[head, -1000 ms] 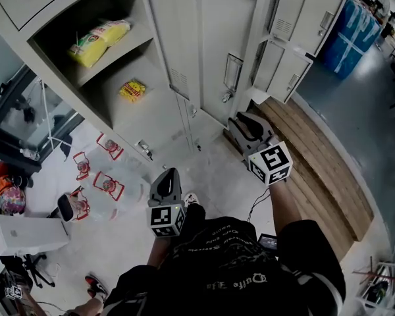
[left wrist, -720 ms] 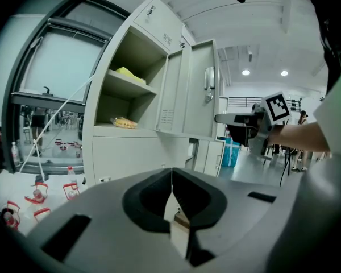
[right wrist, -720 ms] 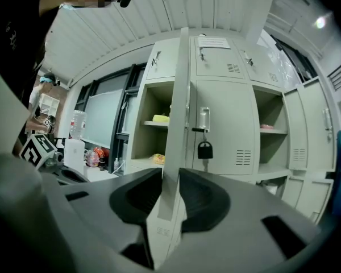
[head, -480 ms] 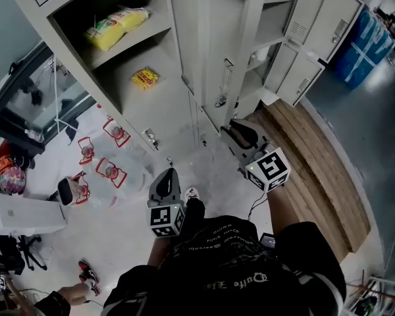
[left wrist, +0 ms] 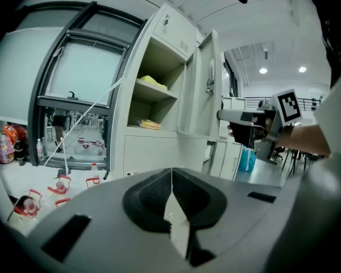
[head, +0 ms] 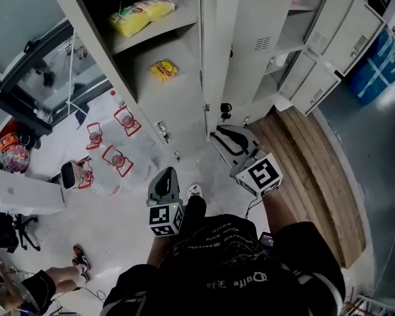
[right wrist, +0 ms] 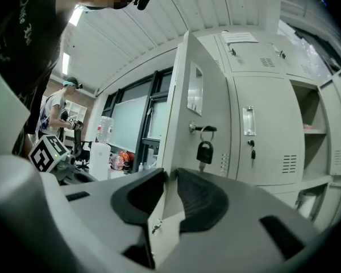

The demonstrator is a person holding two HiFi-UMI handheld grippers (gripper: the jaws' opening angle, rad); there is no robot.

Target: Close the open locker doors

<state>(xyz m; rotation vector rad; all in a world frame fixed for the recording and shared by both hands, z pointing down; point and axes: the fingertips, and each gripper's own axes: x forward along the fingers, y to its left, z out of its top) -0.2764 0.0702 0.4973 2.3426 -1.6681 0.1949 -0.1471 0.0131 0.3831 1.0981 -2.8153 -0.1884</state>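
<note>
Locker door [head: 218,51] swung further shut; locker [head: 176,104]: yellow packets [head: 143,15] on shelves

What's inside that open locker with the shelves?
The locker holds a big yellow bag on the upper shelf and a small yellow-red packet on the lower level. The dark back of the upper shelf can't be made out.

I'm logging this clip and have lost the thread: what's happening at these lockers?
A person stands at a bank of grey lockers with tongs in each hand. One locker door stands wide open, with a padlock hanging from its latch and yellow packets on the shelves behind. The right tongs point at that door's lower edge, jaws closing but not gripping it. The left tongs are shut and empty, held back from the lockers. Further doors to the right are open too.
</note>
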